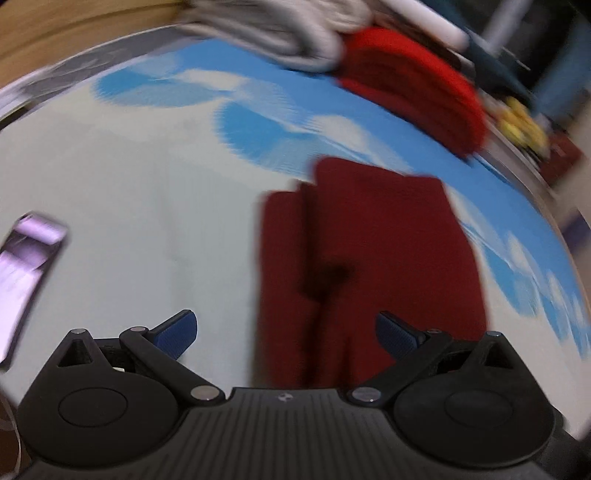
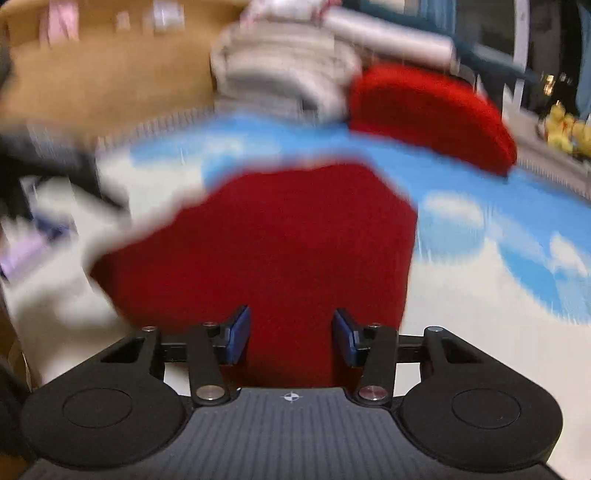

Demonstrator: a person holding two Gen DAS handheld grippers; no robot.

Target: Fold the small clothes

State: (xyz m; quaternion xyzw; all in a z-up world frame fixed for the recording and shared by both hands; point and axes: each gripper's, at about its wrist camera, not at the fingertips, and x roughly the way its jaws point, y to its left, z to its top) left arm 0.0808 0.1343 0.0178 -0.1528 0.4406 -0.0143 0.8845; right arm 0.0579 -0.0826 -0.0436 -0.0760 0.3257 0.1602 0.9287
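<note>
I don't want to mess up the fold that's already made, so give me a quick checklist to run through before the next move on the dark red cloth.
1. Left gripper free of cloth: ok, jaws wide apart, nothing between them.
2. Right gripper released: ok, pads apart; the dark red cloth shows behind the gap, not pinched.
3. Dark red cloth lying flat on the blue and white mat: ok, with one fold line visible in the left wrist view.
4. Edges lined up: cannot tell, both views are blurred.
5. Clear of the bright red folded cloth and grey pile: ok, mat shows between.
6. Phone-like object out of the way: ok, far off to the side.
</note>
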